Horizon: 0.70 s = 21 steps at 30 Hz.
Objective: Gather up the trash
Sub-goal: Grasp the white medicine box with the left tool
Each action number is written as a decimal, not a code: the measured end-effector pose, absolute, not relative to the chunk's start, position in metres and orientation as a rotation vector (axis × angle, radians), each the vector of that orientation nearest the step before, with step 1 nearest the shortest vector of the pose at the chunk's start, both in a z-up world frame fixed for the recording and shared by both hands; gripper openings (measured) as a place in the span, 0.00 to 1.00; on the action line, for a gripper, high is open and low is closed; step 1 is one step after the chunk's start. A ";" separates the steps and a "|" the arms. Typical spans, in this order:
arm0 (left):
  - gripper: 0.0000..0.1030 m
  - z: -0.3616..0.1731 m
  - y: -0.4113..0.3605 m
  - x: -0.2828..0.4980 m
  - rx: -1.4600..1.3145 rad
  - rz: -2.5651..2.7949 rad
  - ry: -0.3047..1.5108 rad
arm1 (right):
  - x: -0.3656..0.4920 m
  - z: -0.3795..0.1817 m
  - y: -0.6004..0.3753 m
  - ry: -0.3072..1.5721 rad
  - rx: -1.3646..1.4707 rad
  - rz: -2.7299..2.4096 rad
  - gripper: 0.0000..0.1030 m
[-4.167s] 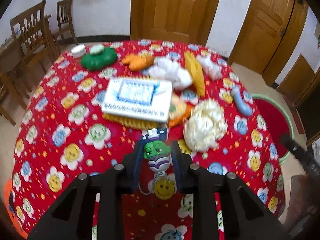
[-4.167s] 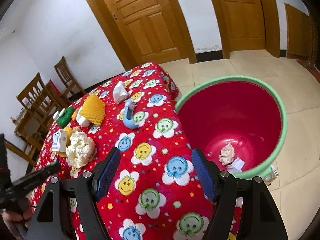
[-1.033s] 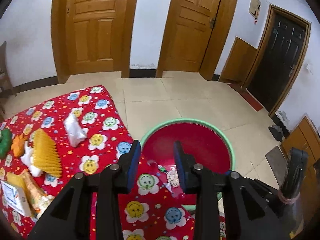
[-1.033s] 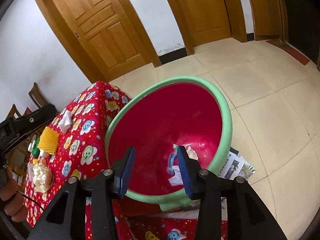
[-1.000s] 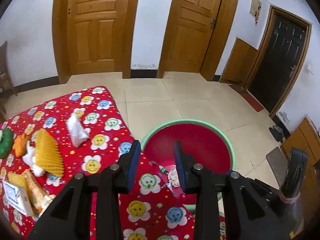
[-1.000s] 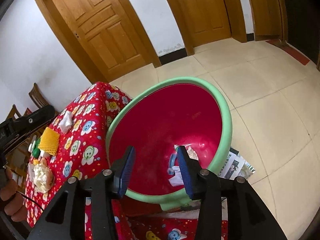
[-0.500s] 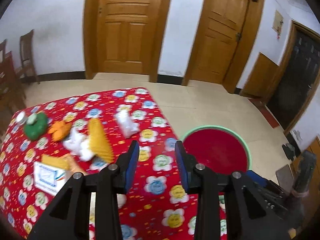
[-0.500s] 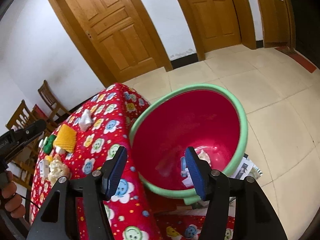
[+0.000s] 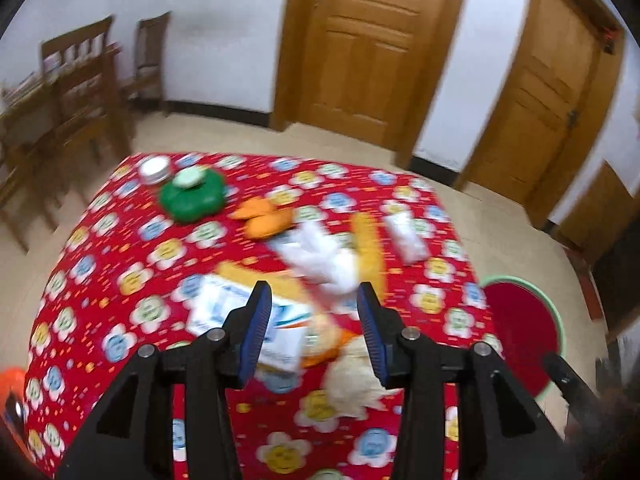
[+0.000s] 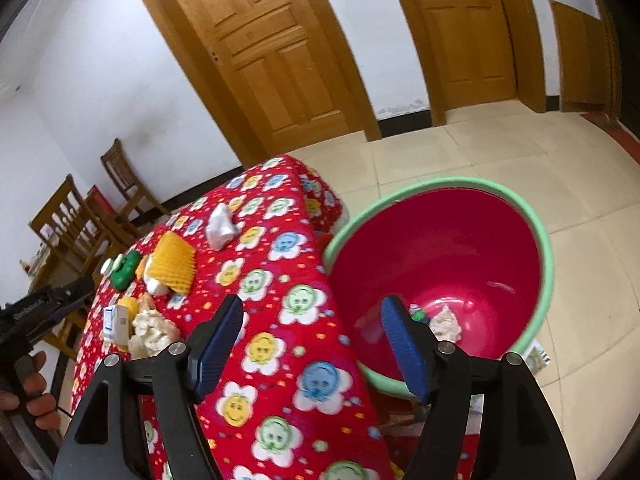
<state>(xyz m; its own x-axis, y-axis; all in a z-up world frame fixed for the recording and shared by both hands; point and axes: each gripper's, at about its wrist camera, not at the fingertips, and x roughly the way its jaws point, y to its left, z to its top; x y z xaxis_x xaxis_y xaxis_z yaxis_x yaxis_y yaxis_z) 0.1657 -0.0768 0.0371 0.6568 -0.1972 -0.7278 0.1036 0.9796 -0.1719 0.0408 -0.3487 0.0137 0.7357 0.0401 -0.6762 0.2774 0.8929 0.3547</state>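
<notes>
Clearly the left gripper (image 9: 312, 334), jaws opening and empty, faced the crumpled paper wad (image 9: 356, 384) at its five o'clock; it ought to centre there before closing. The right gripper (image 10: 310, 346), likewise opening, held nothing beside the red basin (image 10: 548, 256).

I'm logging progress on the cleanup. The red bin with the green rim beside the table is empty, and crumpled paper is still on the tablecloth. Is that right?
Not quite: the red bin is not empty. The right wrist view shows a crumpled wad and other scraps lying at its bottom. The rest holds: crumpled paper does lie on the tablecloth.
</notes>
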 end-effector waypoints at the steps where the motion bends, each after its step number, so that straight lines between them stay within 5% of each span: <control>1: 0.43 0.033 -0.070 0.168 -0.132 -0.151 0.851 | 0.044 0.014 -0.345 0.739 0.455 -0.127 0.73; 8: 0.44 0.003 -0.034 0.182 -0.279 -0.072 0.957 | 0.066 0.011 -0.317 0.763 0.425 -0.065 0.73; 21: 0.65 -0.015 -0.031 0.209 -0.366 0.048 0.993 | 0.091 -0.003 -0.300 0.816 0.412 0.021 0.74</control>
<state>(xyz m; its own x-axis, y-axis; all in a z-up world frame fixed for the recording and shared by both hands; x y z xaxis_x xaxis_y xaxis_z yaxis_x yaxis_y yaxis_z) 0.2095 -0.0308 -0.0145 0.5505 -0.1260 -0.8253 -0.2051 0.9378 -0.2799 0.0909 -0.2999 -0.0029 0.6891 0.1752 -0.7031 0.1383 0.9207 0.3650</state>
